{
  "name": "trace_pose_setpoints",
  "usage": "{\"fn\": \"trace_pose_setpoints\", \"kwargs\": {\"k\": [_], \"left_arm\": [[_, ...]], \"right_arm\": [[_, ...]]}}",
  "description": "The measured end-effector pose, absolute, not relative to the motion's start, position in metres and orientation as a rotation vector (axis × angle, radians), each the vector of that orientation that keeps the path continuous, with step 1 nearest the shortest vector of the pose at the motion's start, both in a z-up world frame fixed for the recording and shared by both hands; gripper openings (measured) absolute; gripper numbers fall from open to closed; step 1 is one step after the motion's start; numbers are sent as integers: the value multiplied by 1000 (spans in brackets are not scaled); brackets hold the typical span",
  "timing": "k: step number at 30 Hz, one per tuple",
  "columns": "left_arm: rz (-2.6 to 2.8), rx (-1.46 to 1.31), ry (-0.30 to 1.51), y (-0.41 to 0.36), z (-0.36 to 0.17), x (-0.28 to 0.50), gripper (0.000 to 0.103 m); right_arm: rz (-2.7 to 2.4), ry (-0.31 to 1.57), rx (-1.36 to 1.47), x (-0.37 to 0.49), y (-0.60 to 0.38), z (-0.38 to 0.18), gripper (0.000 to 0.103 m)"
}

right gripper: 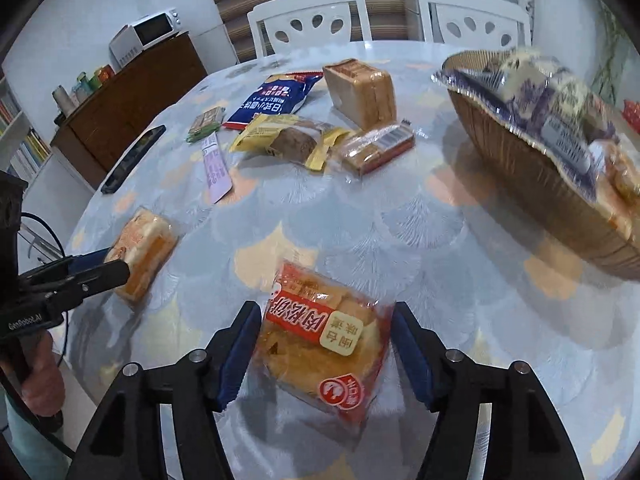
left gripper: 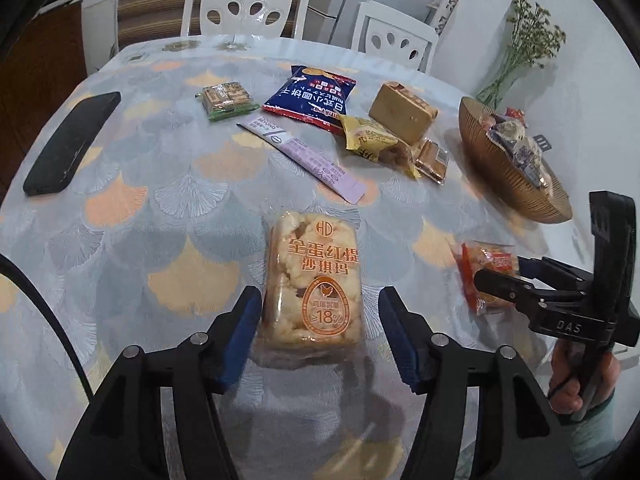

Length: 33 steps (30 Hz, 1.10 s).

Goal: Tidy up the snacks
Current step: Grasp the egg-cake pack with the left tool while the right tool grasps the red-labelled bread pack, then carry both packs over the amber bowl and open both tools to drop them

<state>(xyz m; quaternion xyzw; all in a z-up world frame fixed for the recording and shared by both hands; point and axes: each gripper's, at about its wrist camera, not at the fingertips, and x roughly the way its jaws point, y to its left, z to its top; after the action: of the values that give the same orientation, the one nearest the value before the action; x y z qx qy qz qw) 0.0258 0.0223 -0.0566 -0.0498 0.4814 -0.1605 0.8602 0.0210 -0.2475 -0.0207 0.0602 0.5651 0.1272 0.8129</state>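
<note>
My left gripper (left gripper: 318, 324) is open, its blue pads on either side of an orange-printed sachima pack (left gripper: 312, 280) lying on the table, with small gaps both sides. It shows in the right wrist view (right gripper: 140, 254) too. My right gripper (right gripper: 326, 344) is open around a red meat-floss cake pack (right gripper: 320, 344), also seen in the left wrist view (left gripper: 486, 272). A woven basket (left gripper: 492, 172) with several wrapped snacks stands at the right; it also appears in the right wrist view (right gripper: 532, 200).
On the patterned tablecloth lie a blue biscuit bag (left gripper: 310, 96), a purple sachet (left gripper: 304, 152), a green cracker pack (left gripper: 228, 100), a yellow pack (left gripper: 368, 138), a brown cake block (left gripper: 402, 112) and a black phone (left gripper: 72, 144). White chairs (left gripper: 244, 6) stand behind. A vase (left gripper: 516, 56) is at the right.
</note>
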Motion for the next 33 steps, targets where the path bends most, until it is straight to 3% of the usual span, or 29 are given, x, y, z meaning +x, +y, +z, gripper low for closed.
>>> {"fn": "trace_pose_setpoints", "kwargs": {"k": [4, 6, 10, 13, 26, 28, 30, 33], "left_arm": [[-298, -30, 1018, 11, -62, 27, 59], [-283, 4, 1016, 7, -65, 26, 59], [-264, 51, 1006, 1, -69, 22, 58], [-254, 63, 994, -1, -69, 20, 52], [-251, 37, 982, -9, -54, 27, 51], [-253, 42, 981, -13, -52, 30, 51], [-260, 43, 981, -19, -50, 34, 51], [-264, 51, 972, -27, -47, 38, 51]], "right_arm": [[257, 1195, 108, 14, -244, -21, 68], [262, 1196, 97, 11, -241, -22, 76], [251, 1184, 17, -1, -228, -23, 82], [230, 1174, -31, -9, -222, -25, 82], [228, 1199, 177, 10, -239, -25, 87], [189, 1174, 106, 9, -232, -24, 77], [176, 1146, 51, 6, -229, -22, 60], [183, 1117, 66, 1, -238, -21, 56]]}}
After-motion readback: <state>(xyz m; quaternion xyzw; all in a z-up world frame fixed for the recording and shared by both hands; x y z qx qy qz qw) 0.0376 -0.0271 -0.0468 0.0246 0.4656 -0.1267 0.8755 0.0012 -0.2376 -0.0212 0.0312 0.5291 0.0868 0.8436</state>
